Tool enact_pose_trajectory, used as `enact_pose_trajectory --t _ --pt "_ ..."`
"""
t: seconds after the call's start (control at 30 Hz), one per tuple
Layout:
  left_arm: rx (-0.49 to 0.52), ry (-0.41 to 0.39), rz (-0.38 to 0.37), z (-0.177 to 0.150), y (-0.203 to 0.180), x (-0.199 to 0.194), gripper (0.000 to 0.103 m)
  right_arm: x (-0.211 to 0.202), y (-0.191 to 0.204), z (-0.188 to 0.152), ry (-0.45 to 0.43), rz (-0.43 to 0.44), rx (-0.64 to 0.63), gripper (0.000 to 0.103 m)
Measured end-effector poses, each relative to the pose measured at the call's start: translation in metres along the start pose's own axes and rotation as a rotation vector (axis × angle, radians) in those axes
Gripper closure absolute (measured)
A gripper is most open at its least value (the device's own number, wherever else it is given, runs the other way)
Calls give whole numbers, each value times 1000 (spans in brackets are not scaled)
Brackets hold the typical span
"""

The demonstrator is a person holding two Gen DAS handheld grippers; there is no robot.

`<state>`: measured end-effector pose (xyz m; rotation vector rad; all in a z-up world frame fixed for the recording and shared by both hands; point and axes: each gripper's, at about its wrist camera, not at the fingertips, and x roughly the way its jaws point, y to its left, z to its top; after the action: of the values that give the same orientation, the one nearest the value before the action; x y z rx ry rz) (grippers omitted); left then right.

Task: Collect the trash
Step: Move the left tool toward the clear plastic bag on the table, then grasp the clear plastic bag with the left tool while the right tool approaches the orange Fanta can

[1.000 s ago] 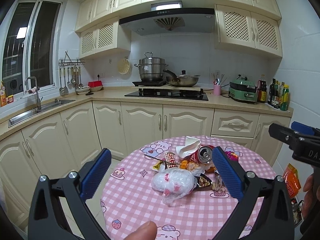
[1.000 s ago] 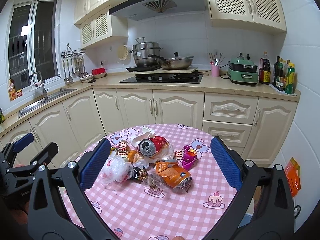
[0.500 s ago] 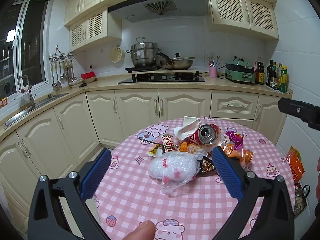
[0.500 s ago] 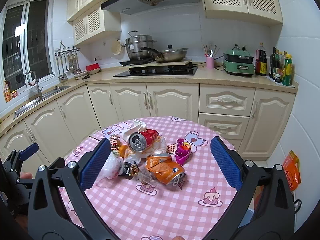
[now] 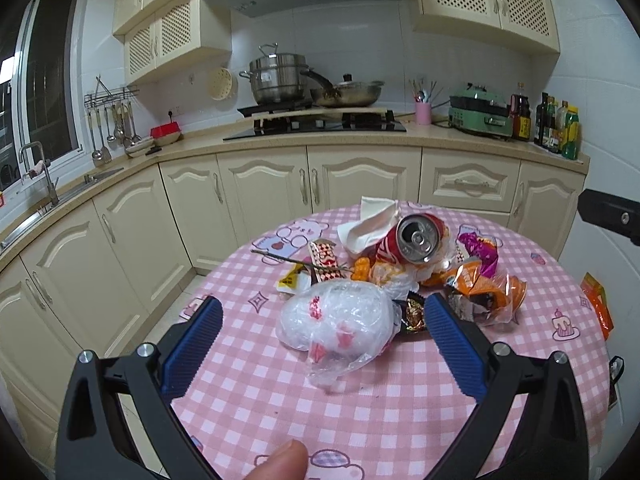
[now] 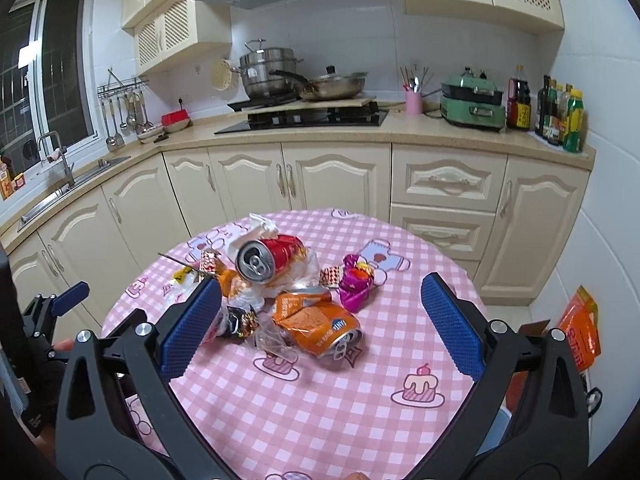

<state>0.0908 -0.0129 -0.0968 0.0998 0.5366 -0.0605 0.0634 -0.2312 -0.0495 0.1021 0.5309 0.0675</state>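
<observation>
step: approach, nothing picked yet. both tongs hover over the round pink-checked table (image 5: pixel 400 420) and the trash sits in one heap at its middle.
left tongs (image 5: pixel 320 316): jaws spread wide, nothing between the pads but air. the crumpled clear plastic bag (image 5: pixel 336 320) lies right between the two blue pads, just ahead of them, not touched.
right tongs (image 6: pixel 320 296): also wide open and empty. the crushed orange can (image 6: pixel 320 324) lies between its pads and a little ahead, resting on the cloth.
heap, from the left tongs: beyond the bag, the red can (image 5: pixel 412 240) lies on its side with its open top facing the camera; a white paper napkin (image 5: pixel 368 220) is behind it, a thin skewer (image 5: pixel 296 260) to the far left, a dark gold-foil wrapper (image 5: pixel 414 314) touching the right pad's side of the bag.
heap, from the right tongs: a purple wrapper (image 6: pixel 354 284) sits past the orange can, toward the right pad; the red can is ahead and toward the left pad.
bin: i cannot see one for certain in either view.
next move, my call: the left tongs drop lower around the plastic bag and close. the film is soft and slippery, so the pads need a bunched fold, not a loose flap.
risk, my call: the bag touches the foil wrapper and the can pile, so a lift may drag neighbours along.
right tongs next, my call: the orange can is the obvious target, gripped across its flattened body.
</observation>
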Motion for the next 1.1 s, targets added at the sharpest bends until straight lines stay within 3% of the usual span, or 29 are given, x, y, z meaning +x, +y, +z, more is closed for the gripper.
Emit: enact_pose_trajectory --t 0.4,0.63,0.67,0.7,0.97,1.1 --pt "15 131 -21 -15 -3 65 4 42 -23 -23 107 -16 42 5" --pt "-29 225 -83 -18 1 98 5 64 -28 -32 168 1 50 5" --pt "-38 248 -107 -19 1 105 9 67 -28 -34 178 9 48 5" --pt "-45 264 -129 -20 1 108 22 69 -27 -34 184 13 48 5" --pt "-87 222 -201 -23 10 100 39 103 -27 -32 269 80 70 5" --pt "-137 201 -224 -24 19 91 41 128 -22 -35 350 135 57 5"
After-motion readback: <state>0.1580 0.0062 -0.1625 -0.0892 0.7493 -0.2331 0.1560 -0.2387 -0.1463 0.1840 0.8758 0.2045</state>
